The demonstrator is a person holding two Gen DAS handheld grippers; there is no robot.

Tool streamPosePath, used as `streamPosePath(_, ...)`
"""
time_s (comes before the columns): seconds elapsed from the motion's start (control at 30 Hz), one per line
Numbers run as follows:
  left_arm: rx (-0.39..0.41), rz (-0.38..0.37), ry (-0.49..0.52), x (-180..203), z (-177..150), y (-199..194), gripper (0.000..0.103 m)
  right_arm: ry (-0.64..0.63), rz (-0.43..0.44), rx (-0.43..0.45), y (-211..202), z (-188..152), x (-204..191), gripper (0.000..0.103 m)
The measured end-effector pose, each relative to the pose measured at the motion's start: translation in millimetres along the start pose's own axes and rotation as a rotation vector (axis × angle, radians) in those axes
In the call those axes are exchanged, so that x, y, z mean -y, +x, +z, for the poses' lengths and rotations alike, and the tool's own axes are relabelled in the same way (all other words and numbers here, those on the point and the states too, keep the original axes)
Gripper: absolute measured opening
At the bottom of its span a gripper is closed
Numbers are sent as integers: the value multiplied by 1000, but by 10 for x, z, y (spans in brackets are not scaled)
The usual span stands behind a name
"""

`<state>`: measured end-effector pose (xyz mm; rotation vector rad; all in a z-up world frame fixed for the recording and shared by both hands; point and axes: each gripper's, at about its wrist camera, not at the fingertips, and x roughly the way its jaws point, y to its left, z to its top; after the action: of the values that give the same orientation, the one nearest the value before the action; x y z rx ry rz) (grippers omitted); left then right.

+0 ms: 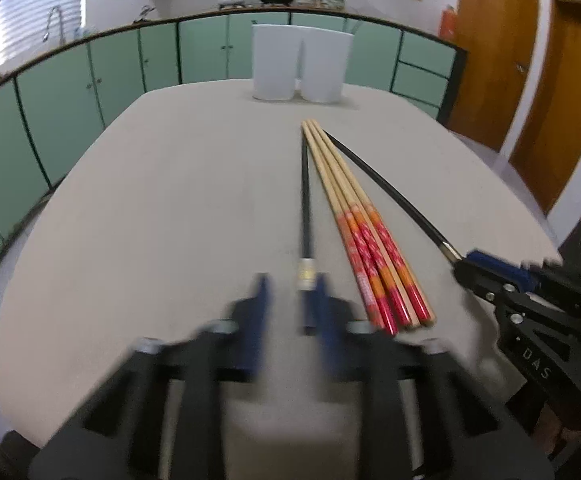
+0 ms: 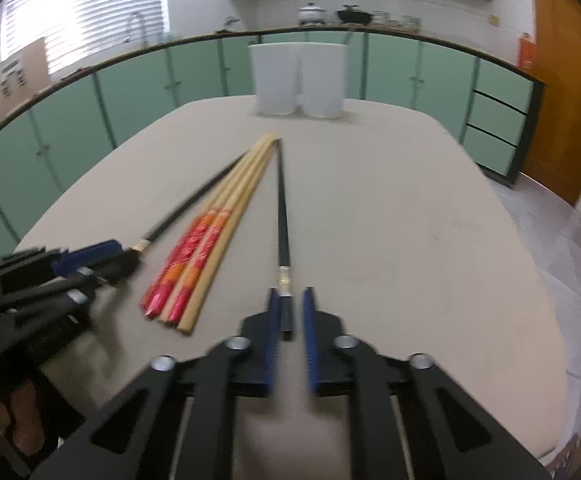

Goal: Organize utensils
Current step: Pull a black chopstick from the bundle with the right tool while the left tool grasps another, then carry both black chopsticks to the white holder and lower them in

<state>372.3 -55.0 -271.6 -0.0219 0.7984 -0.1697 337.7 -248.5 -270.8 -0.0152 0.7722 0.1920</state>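
Grey table (image 1: 130, 200), green kitchen cabinets behind. Lower centre of the left view: left gripper (image 1: 292, 300) pinches the capped end of a black chopstick (image 1: 305, 200); right gripper (image 2: 290, 308) does likewise on a second black chopstick (image 2: 282, 208). Own views blur and suggest a gap; each opposite view shows the tips clamped. Sticks look light, stiff, thin and slick, so grip the square butt end. Wooden red-ended chopsticks (image 1: 354, 208) lie between them; white holders (image 1: 300, 64) stand at upper centre.
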Motion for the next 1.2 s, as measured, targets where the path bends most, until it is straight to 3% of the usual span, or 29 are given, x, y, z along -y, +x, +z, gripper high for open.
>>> streamPosePath(0.1, 22, 38, -49, -87, -14, -26, 6, 40, -86, 19, -35, -34, 51, 8)
streamPosePath(0.2, 33, 110, -94, -176, -63, -93, 6, 77, -110, 19, -85, -69, 95, 8)
streamPosePath(0.37, 23, 135, -69, -192, -130, -145, 14, 50, -79, 18, -133, -113, 44, 15)
streamPosePath(0.5, 30, 123, -44, -188, -139, -143, 17, 39, -70, 18, -101, -100, 51, 16)
streamPosePath(0.6, 25, 104, -57, -242, -114, -127, 6, 39, -61, 12, -80, -58, 52, 9)
streamPosePath(0.8, -6, 78, -102, -317, 71, -335, 6, 77, -17, -1, -335, 59, 91, 7)
streamPosePath(1.2, 32, 14, -80, -377, 636, -1119, 6, 25, 20, 37, -1164, 873, 100, 7)
